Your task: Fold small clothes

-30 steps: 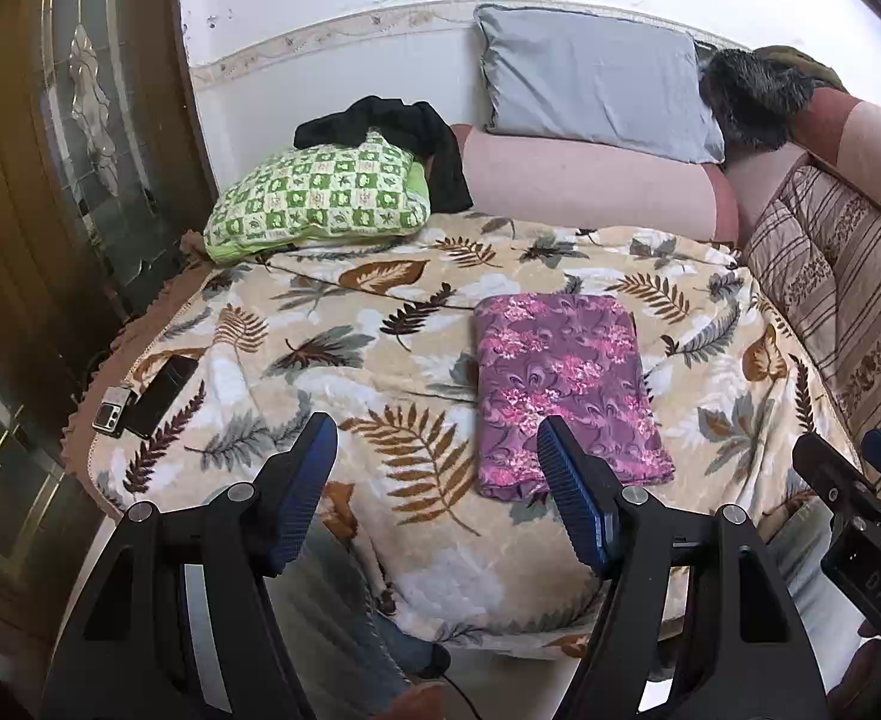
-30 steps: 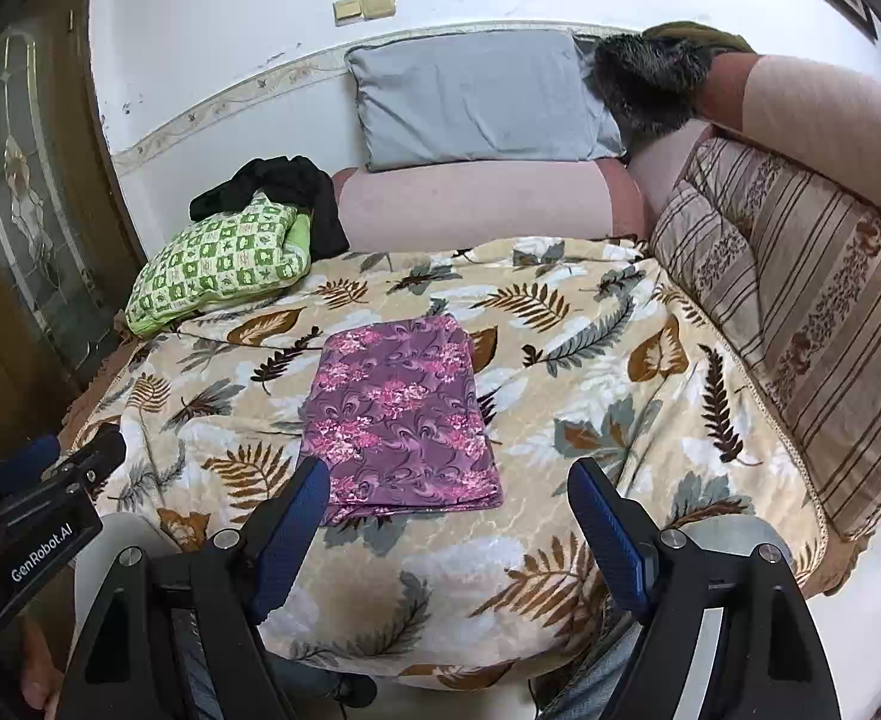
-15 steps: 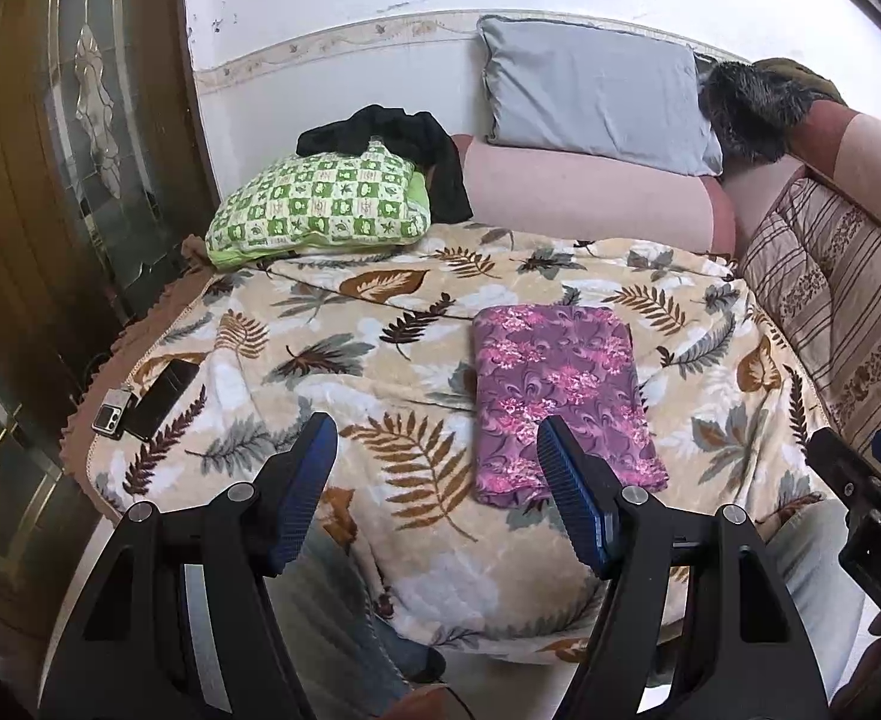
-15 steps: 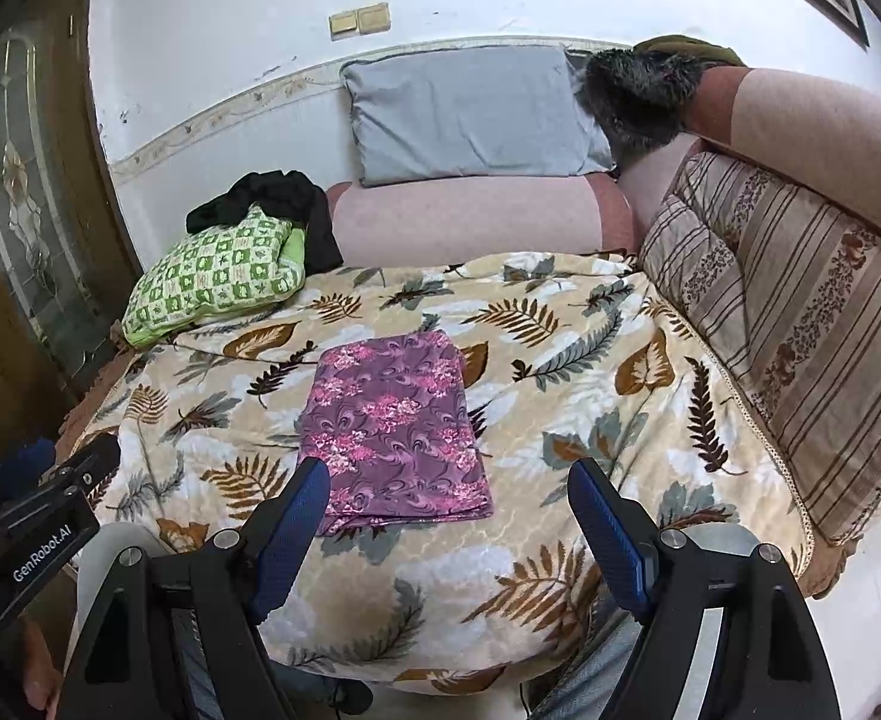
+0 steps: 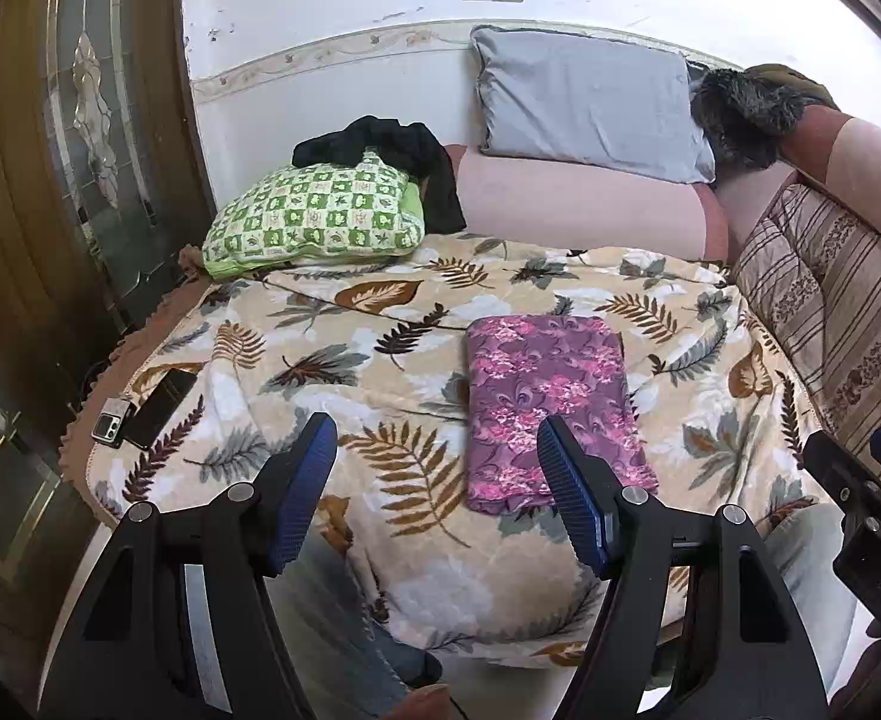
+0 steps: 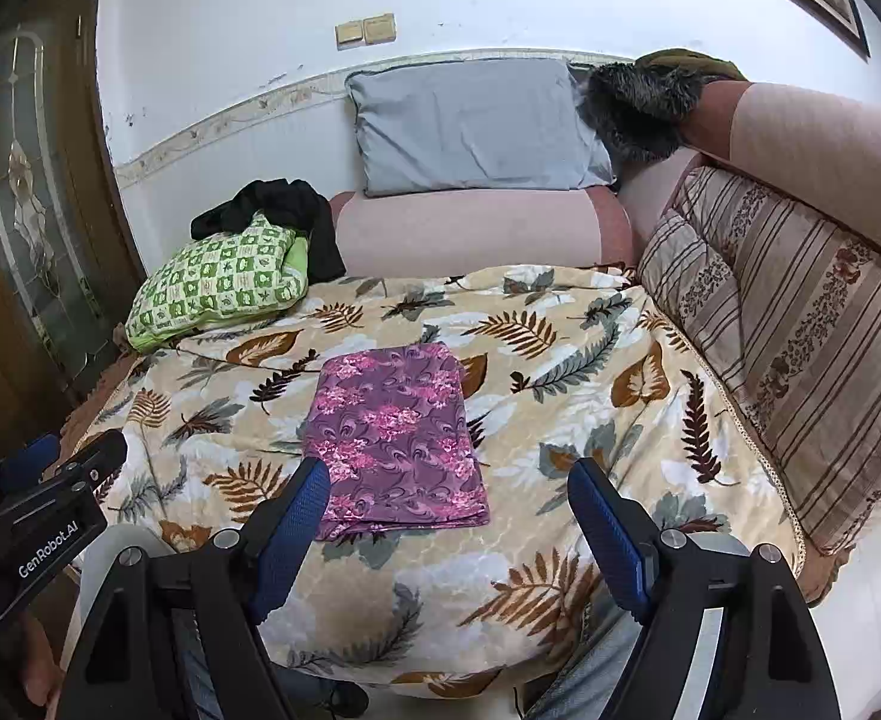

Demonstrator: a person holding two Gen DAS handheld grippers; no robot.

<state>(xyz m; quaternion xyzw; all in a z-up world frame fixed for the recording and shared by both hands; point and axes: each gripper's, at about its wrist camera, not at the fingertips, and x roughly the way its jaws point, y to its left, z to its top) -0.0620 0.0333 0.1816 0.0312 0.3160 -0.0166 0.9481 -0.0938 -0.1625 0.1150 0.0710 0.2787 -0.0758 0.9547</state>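
Observation:
A purple cloth with pink flowers (image 5: 551,405) (image 6: 395,432) lies folded into a neat rectangle on the leaf-print blanket (image 5: 344,360) (image 6: 590,372) that covers the couch seat. My left gripper (image 5: 437,441) hangs open in front of the seat's near edge, with nothing between its blue pads; the cloth's near end shows just past its right finger. My right gripper (image 6: 449,480) is open too and holds nothing, its left finger in front of the cloth's near left corner. Both grippers stay clear of the cloth.
A green checked pillow (image 5: 314,219) with a black garment (image 5: 392,147) behind it sits at the back left. A grey cushion (image 6: 476,126) leans on the backrest, striped cushions (image 6: 800,324) line the right side. A phone (image 5: 161,399) and small device lie on the blanket's left edge.
Both views have drawn back and tilted slightly, so the cloth and couch sit a little lower in frame. The cloth has not moved and both grippers stay open.

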